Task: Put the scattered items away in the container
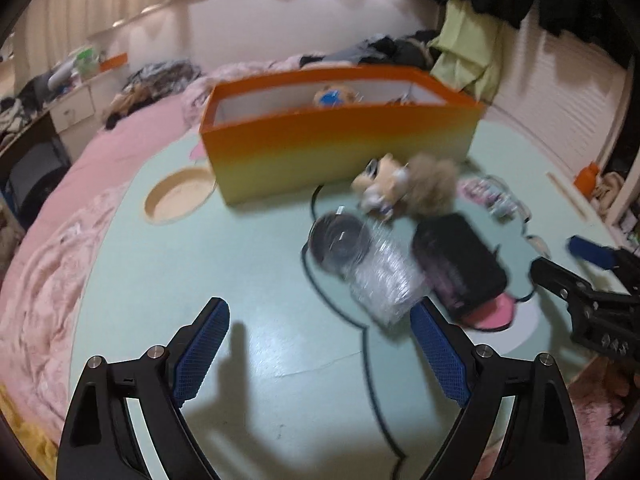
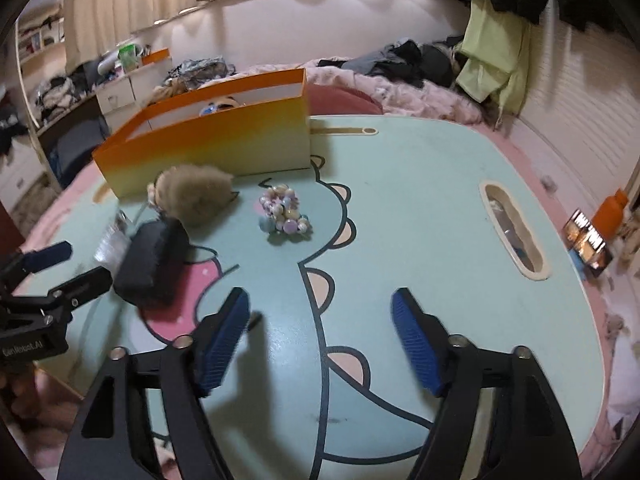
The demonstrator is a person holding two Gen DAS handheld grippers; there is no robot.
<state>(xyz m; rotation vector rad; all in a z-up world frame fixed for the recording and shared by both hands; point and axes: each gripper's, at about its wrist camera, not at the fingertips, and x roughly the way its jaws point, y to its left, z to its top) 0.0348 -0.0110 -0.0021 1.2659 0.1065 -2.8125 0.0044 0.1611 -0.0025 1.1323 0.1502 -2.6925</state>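
An orange-to-yellow box (image 1: 336, 140) stands on the mint table (image 1: 200, 272), also seen in the right wrist view (image 2: 208, 148), with a small toy inside. In front lie a fluffy plush toy (image 1: 404, 188) (image 2: 192, 194), a clear plastic packet with a dark round lid (image 1: 360, 256), a black case (image 1: 460, 260) (image 2: 152, 264) and a pastel bead bundle (image 2: 282, 214) (image 1: 486, 194). My left gripper (image 1: 320, 348) is open and empty, short of the packet. My right gripper (image 2: 320, 336) is open and empty over the dinosaur print.
The table sits on a pink bed with clothes piled behind. It has a round hole (image 1: 178, 200) at left and an oval slot (image 2: 514, 232) at right. An orange bottle (image 2: 610, 214) and a lit phone (image 2: 588, 244) lie beyond the right edge.
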